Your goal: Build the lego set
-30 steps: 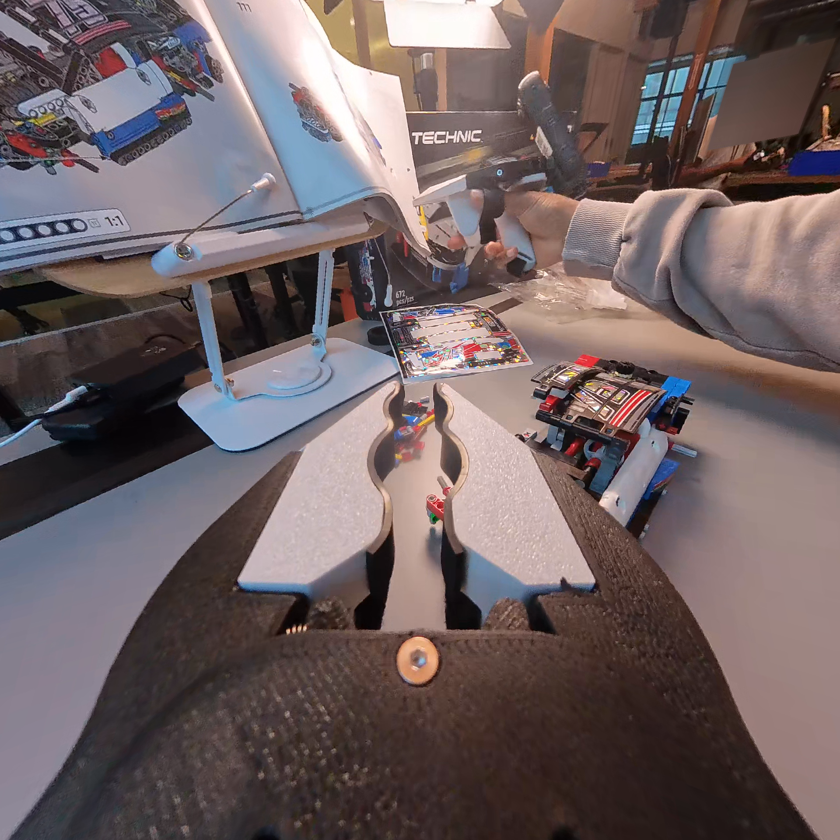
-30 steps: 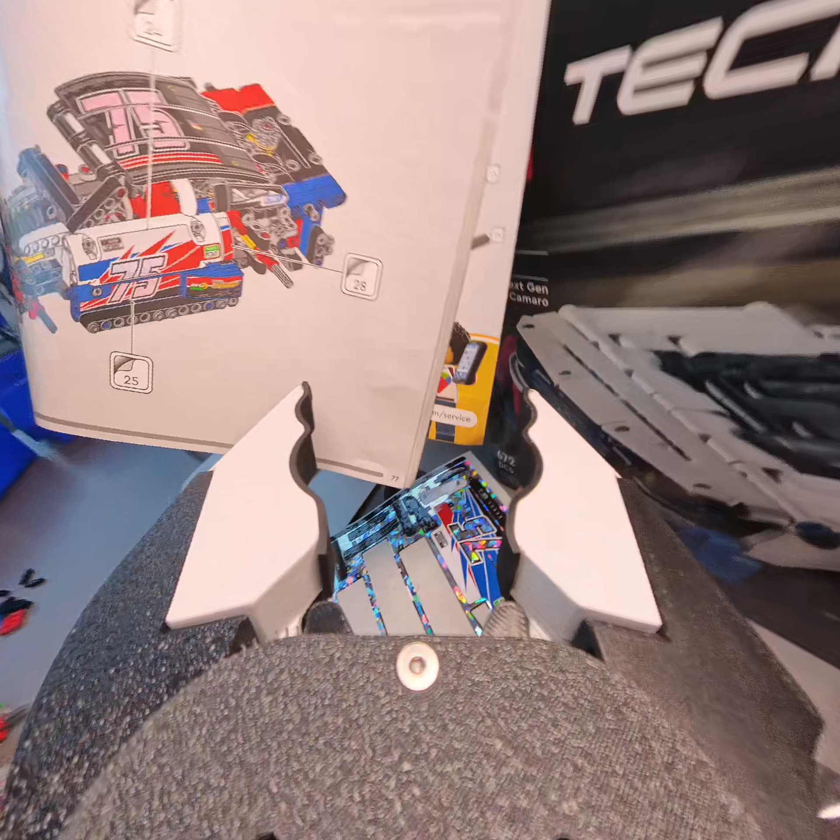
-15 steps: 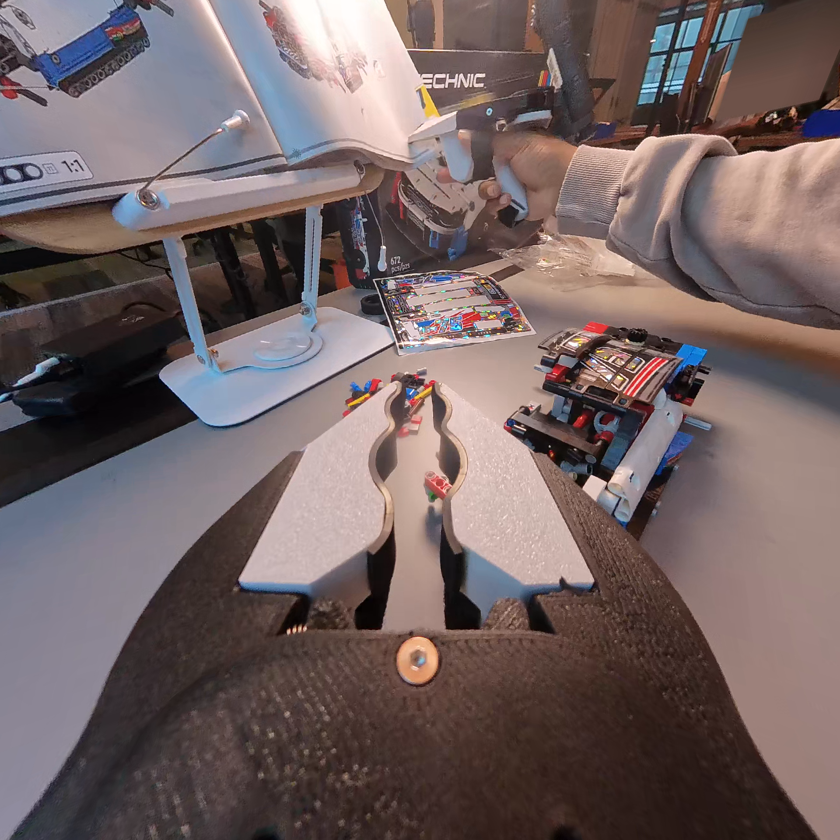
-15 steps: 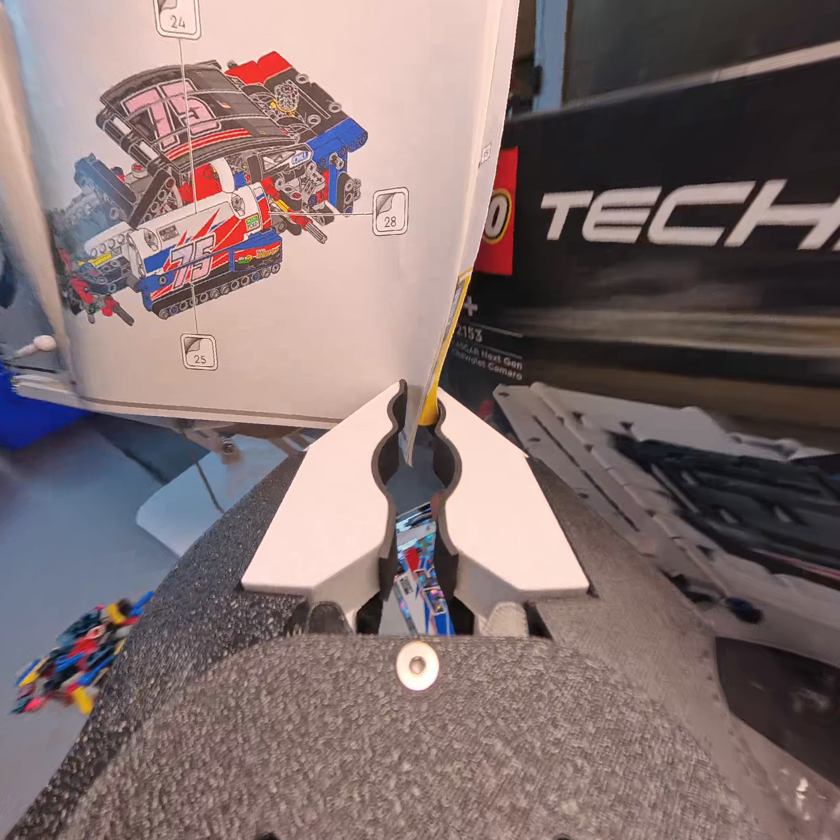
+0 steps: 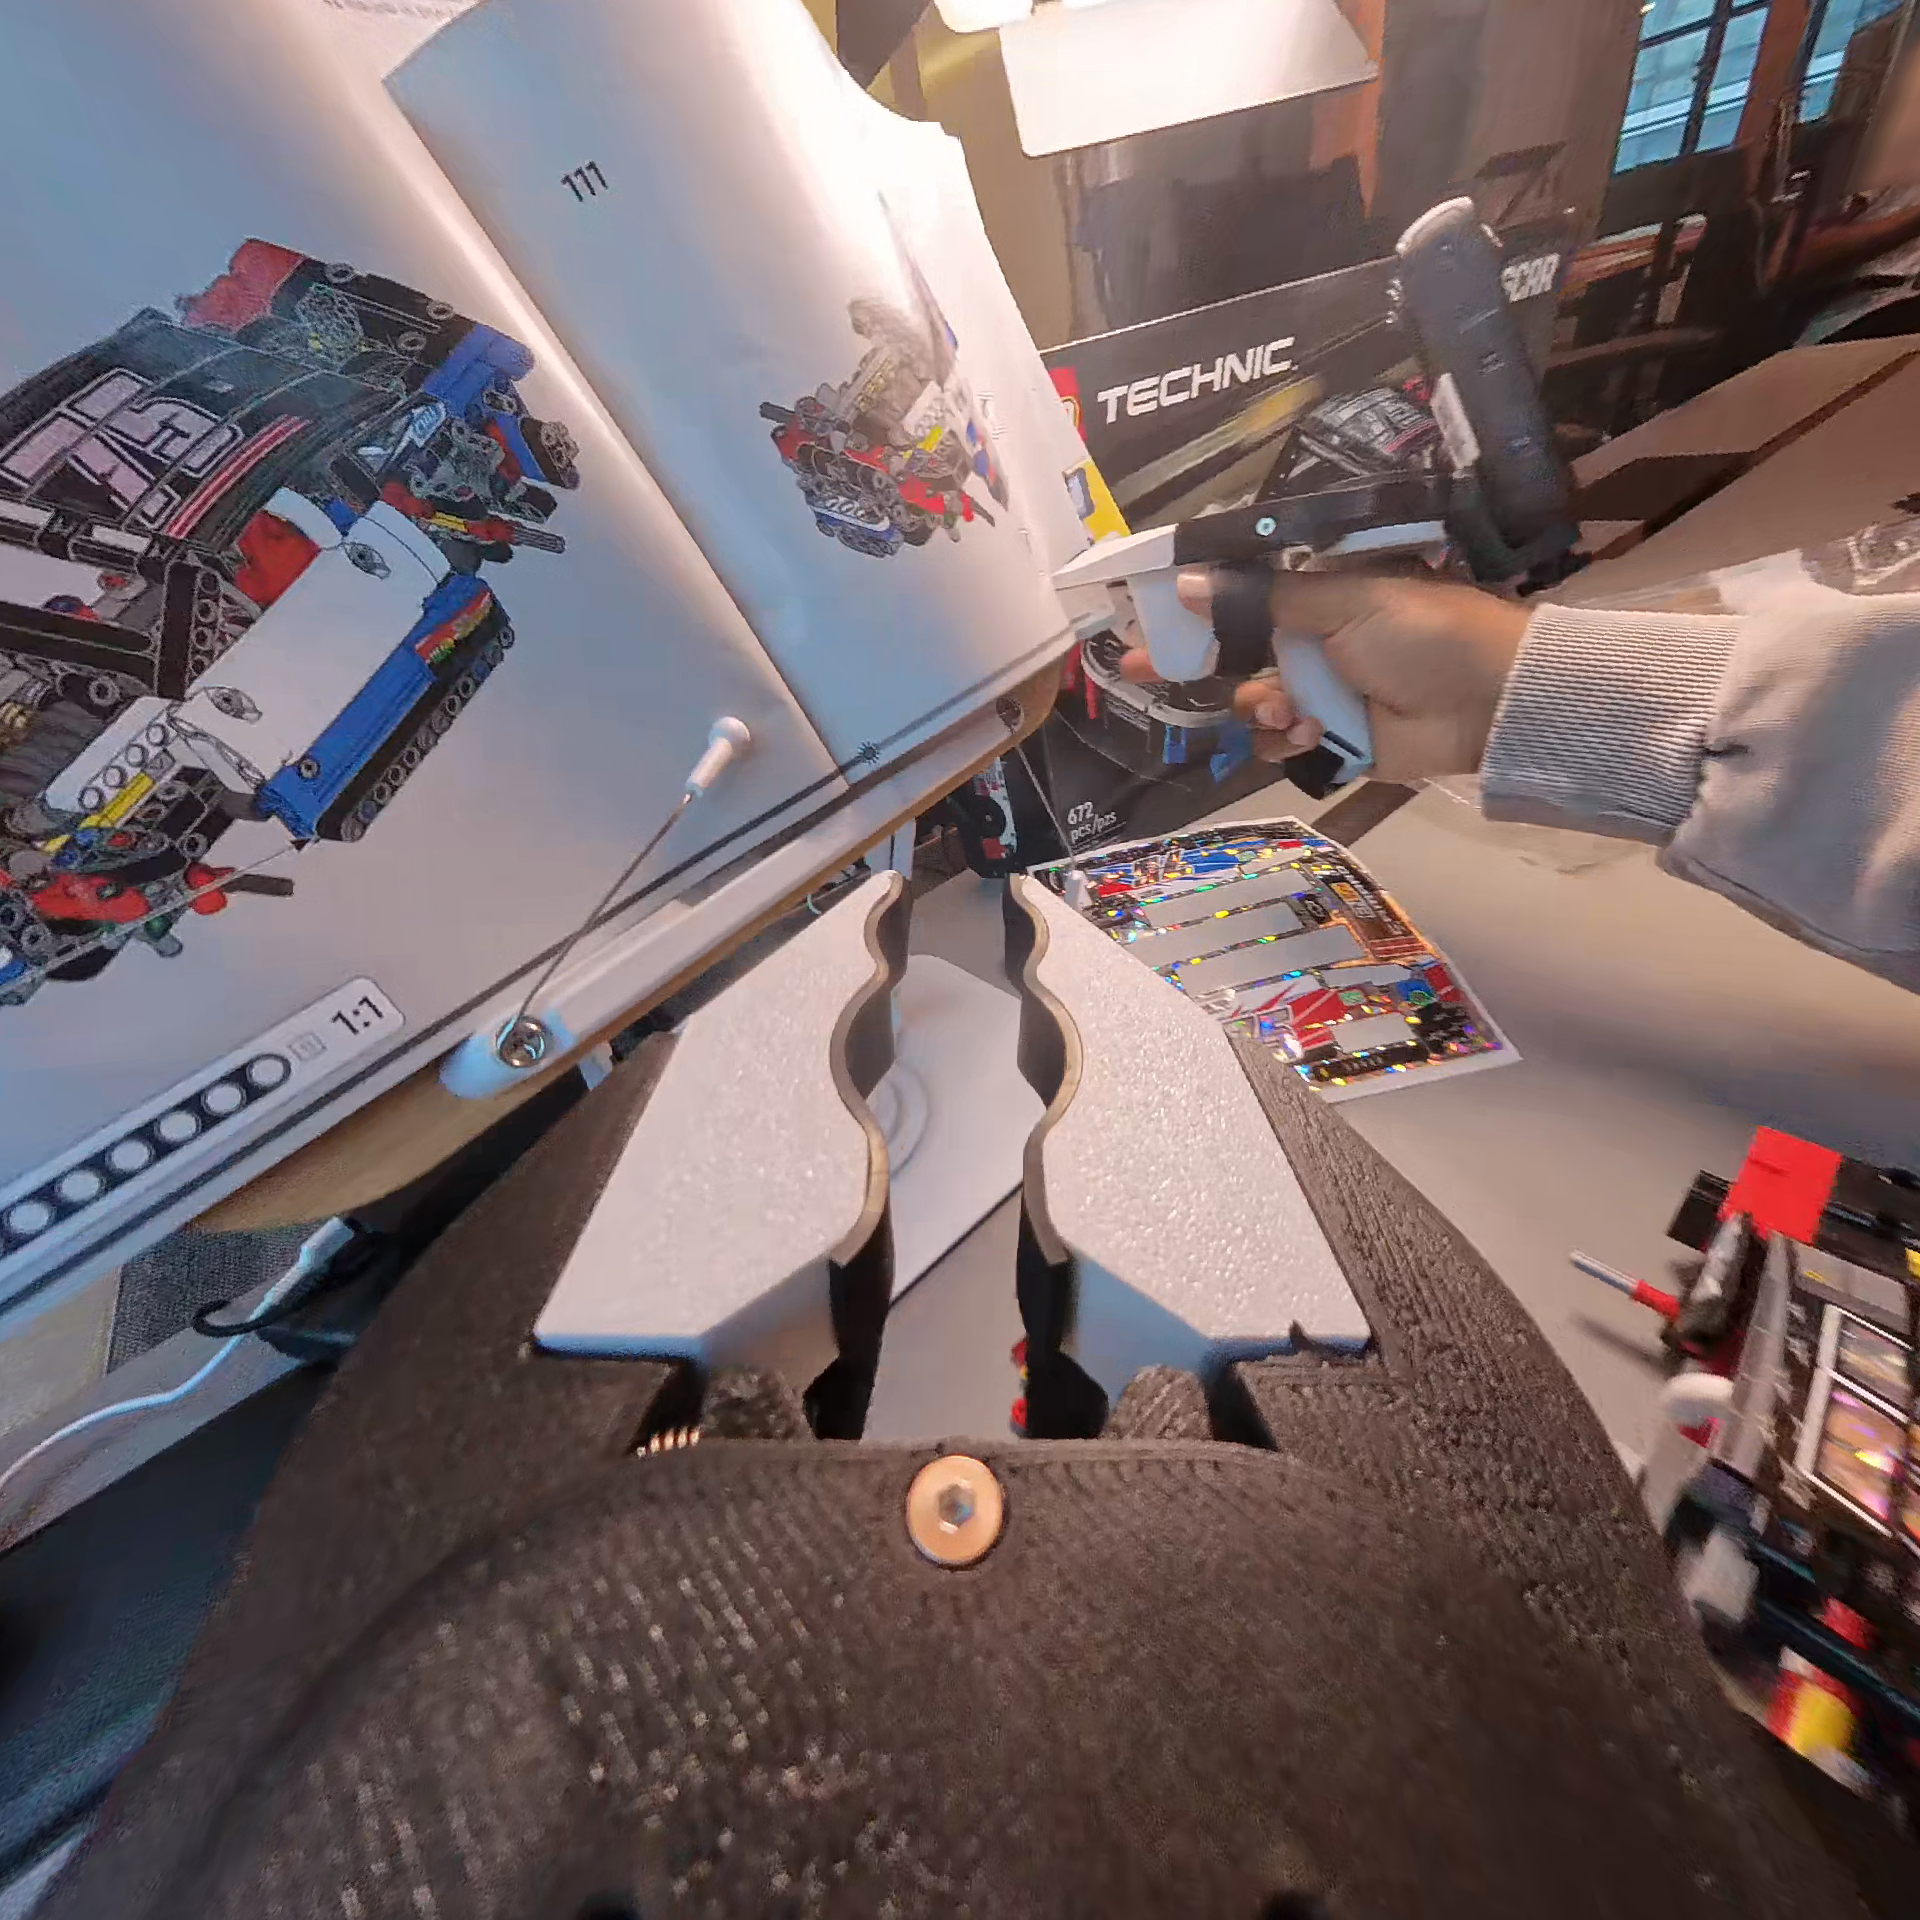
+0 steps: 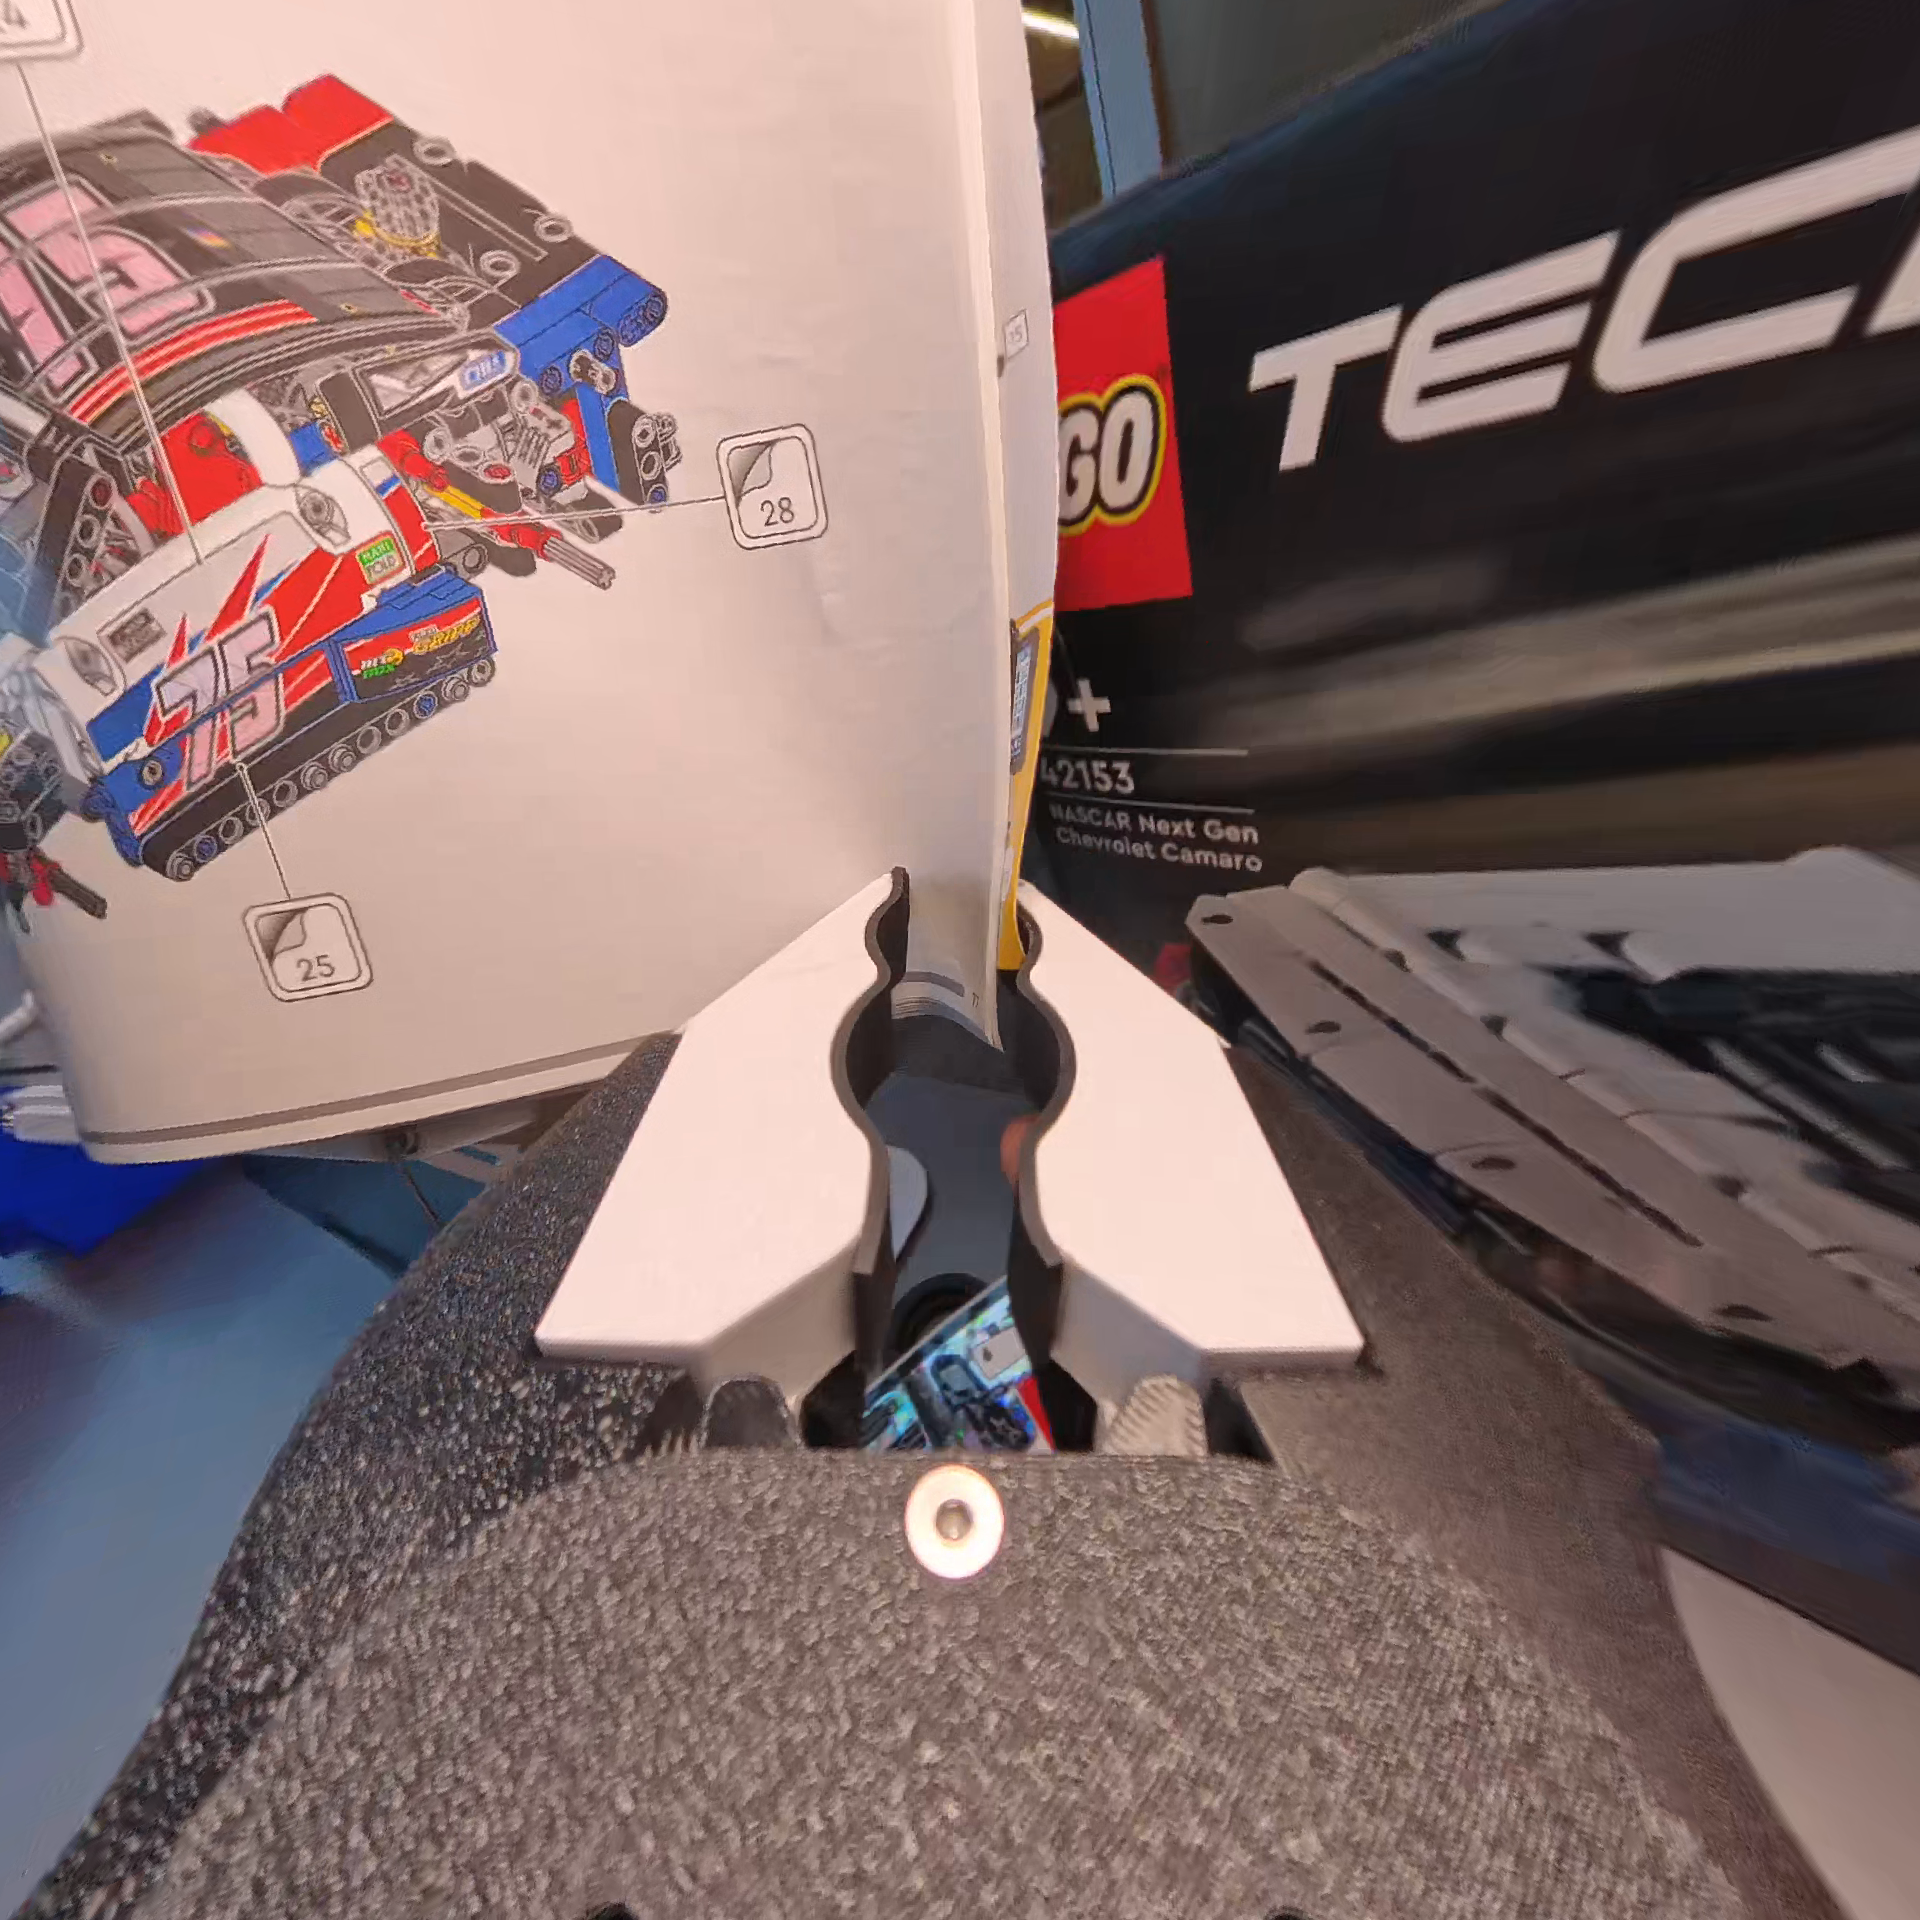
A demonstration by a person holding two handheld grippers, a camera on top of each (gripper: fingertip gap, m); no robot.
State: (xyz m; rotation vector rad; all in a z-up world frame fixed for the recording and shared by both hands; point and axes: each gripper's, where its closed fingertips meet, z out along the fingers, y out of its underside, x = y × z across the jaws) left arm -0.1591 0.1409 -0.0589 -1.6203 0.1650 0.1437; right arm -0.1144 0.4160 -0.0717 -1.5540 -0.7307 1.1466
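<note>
My left hand-held gripper (image 5: 954, 894) had pale grey, wavy-edged fingers (image 5: 727, 1153) on a rough black body with one bright screw (image 5: 954, 1509). My right hand-held gripper (image 6: 961, 894) matched it. I wore a light grey ribbed-cuff sleeve (image 5: 1704, 727).

The instruction booklet (image 5: 436, 540) on its white stand (image 5: 935, 1091) fills the left side and hangs over the table (image 5: 1621, 997), so only a low gap is free under its wooden ledge. The left claw (image 5: 954, 894) points into this gap, jaws slightly apart with nothing between them. The right claw (image 6: 961, 904) is around the lower corner of a booklet page (image 6: 935, 727), with the black set box (image 6: 1507, 540) close behind it. To the right, the table is free between the sticker sheet (image 5: 1278, 956) and the partly built car (image 5: 1808, 1455). The person's sleeve (image 5: 1714, 748) crosses above that area.
</note>
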